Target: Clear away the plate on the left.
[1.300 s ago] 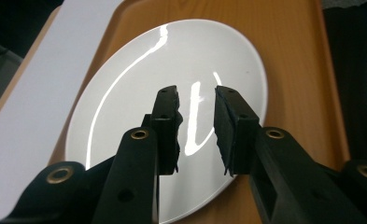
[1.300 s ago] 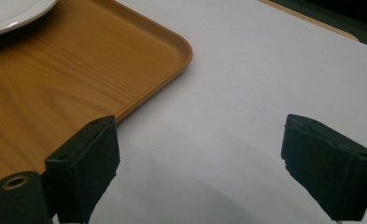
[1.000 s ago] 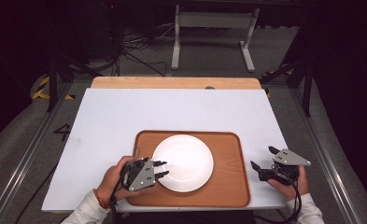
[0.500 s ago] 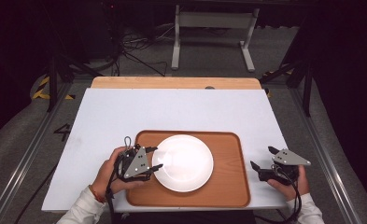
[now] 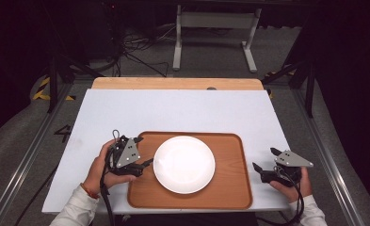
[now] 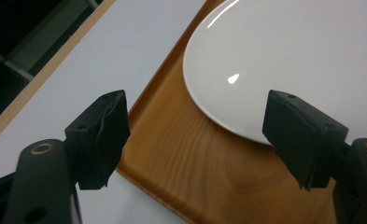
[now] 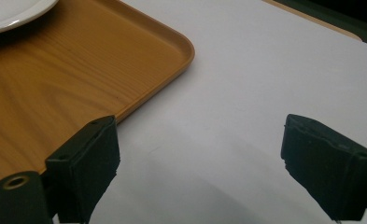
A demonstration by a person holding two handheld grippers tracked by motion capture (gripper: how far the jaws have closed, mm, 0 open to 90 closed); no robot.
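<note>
Both tools stood wide open: my left tool (image 5: 147, 163), jaws just opened, off the plate (image 5: 184, 164); right tool (image 5: 262, 159) held nothing.

Light falls from above onto the white table (image 5: 182, 113), which is bright and even, while the floor and room around it sink into near-black. The white plate (image 5: 184, 164) is close to overexposed in the high view, its surface washed flat. In the left gripper view a small glare spot and a bright streak sit on the plate, and the near black pads (image 6: 99, 135) are soft. In the right gripper view a faint shadow lies on the table below the pads.
</note>
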